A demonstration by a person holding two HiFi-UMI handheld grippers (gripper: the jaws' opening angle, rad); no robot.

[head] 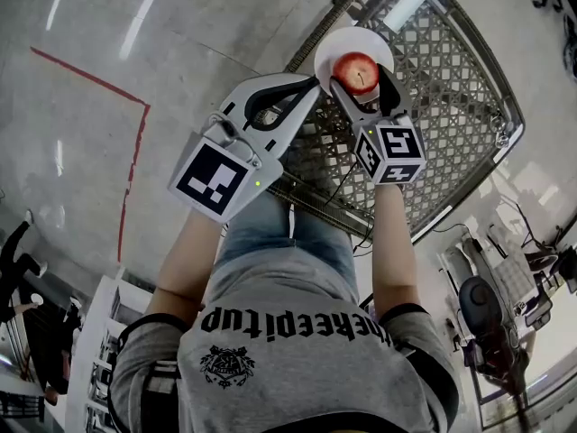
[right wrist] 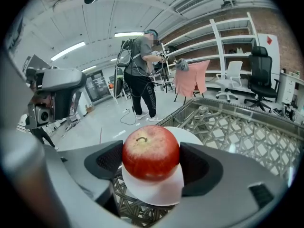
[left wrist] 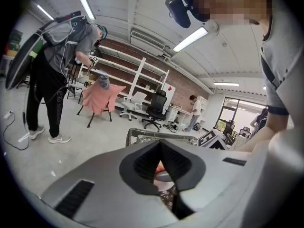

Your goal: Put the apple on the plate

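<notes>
Gripped at its sides by the clenched right tongs (right wrist: 152,167), the apple (right wrist: 151,152) is held stem up over the middle of the plate (right wrist: 159,194). It cannot be told whether its underside already touches the plate. The plate is set at one corner of a wire cart (head: 451,106), and part of its rim looks to reach past the cart's edge. The left tongs (head: 314,83) are drawn together, with their tips brought up to the plate's near rim. It cannot be made out whether the rim is pinched between them.

Several risks can be judged from here. If the apple is let go while still above the plate, it may be expected to roll and drop off the rim, since it is round and the plate is shallow. The plate may be tipped on the open mesh at the corner if the apple is pressed down off-centre. It could also be shoved off the cart's edge by a nudge from the left tongs.

One apple, one plate, one wire cart and two tongs are counted.
</notes>
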